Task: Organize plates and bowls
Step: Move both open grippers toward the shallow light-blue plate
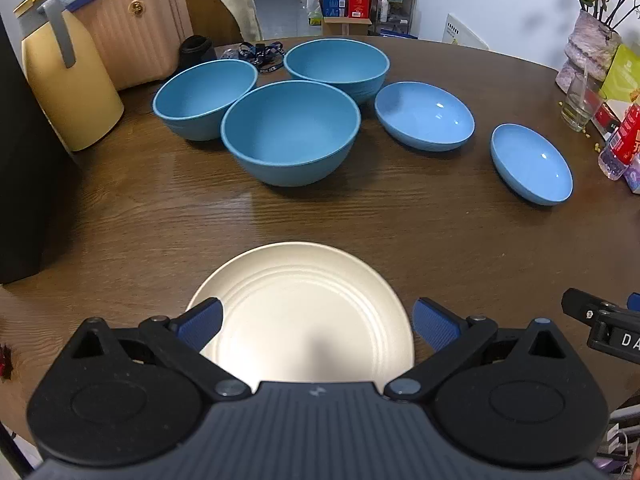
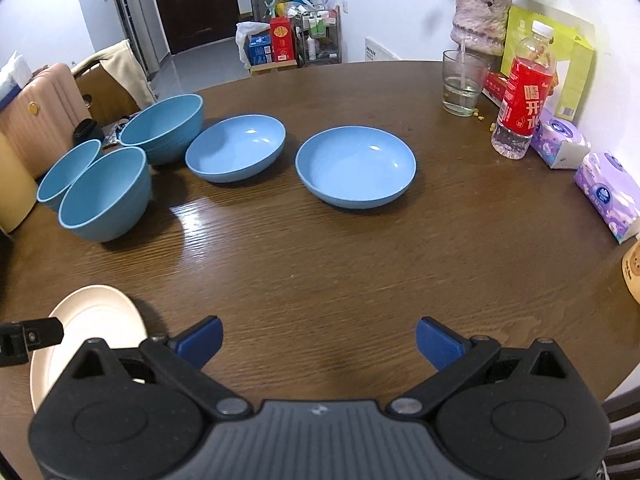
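A cream plate (image 1: 308, 304) lies flat on the brown table near the front edge; it also shows in the right wrist view (image 2: 100, 316). My left gripper (image 1: 318, 322) is open and hovers over the plate, holding nothing. Three deep blue bowls (image 1: 290, 132) (image 1: 200, 96) (image 1: 338, 66) stand grouped at the far left. Two shallow blue plates (image 1: 426, 114) (image 1: 532, 164) sit to their right, also seen in the right wrist view (image 2: 236, 146) (image 2: 356, 164). My right gripper (image 2: 320, 340) is open and empty above bare table.
A yellow jug (image 1: 68, 76) and pink case (image 1: 136, 24) stand at the table's left. A glass (image 2: 462, 84), red-labelled bottle (image 2: 524, 96), vase (image 2: 480, 20) and tissue packs (image 2: 608, 192) line the right edge. A dark lanyard (image 1: 260, 54) lies behind the bowls.
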Motion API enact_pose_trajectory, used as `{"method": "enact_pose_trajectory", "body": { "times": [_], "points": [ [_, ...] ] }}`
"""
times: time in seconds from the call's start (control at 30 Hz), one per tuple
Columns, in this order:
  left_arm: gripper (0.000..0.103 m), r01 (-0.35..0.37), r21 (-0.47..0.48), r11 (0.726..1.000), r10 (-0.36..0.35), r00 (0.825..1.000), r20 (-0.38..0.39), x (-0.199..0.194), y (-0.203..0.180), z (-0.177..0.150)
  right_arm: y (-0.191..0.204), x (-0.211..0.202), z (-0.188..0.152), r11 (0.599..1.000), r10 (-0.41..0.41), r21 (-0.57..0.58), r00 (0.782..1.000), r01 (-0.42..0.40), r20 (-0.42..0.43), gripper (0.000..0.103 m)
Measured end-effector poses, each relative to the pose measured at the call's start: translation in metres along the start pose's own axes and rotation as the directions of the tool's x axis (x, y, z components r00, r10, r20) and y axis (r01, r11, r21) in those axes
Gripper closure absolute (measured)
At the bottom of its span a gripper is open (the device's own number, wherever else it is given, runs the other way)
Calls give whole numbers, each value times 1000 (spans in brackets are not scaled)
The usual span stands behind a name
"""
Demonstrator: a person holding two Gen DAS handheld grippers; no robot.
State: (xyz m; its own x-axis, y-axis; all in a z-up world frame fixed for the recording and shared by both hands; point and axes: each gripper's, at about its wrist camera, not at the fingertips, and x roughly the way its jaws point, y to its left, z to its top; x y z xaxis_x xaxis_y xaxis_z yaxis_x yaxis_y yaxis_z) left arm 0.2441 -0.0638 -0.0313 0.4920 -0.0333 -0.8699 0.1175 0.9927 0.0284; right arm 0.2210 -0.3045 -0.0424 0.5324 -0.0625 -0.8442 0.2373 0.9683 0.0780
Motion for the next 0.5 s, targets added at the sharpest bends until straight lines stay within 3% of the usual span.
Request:
{"method": "enact_pose_trajectory", "body": {
  "times": [0.5],
  "points": [
    [0,13,-17,1000,-13,1000,-15,24,-59,32,-48,35,46,1000,-12,-12,1000,12,-12,0]
  ]
}}
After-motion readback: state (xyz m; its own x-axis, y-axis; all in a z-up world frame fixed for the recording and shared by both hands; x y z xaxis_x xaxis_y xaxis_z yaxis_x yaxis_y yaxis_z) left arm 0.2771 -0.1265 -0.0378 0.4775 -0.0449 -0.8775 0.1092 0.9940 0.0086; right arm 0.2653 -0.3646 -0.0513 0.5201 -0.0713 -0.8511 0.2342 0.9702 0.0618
